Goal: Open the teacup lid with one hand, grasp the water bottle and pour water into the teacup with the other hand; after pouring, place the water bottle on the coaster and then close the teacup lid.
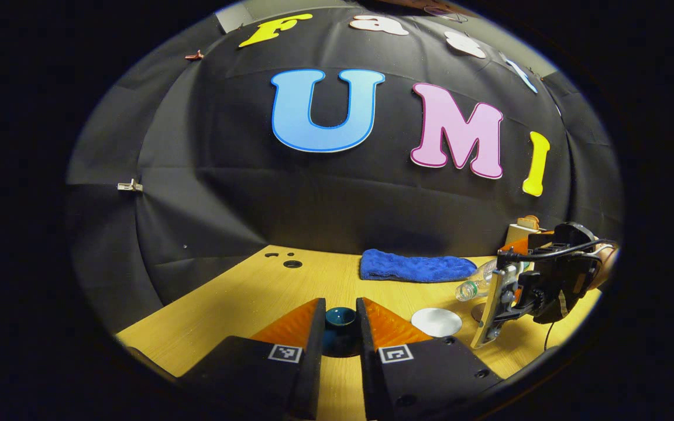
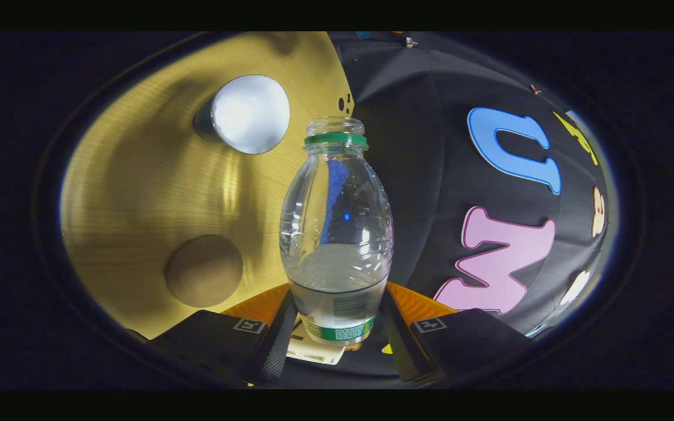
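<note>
Bare wooden table (image 1: pixel 243 292) lies open to the left, running back to the cloth wall. Farther back, a blue towel (image 1: pixel 416 267) lies across the tabletop near the wall. To the right, the white teacup (image 1: pixel 436 321), the tilted water bottle (image 1: pixel 476 285) and the right gripper (image 1: pixel 506 292) holding it crowd that side, close together.

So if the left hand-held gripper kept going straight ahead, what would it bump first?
Probably the black booth wall; the left hand-held gripper, holding the teacup lid, looks aimed above the table.
</note>
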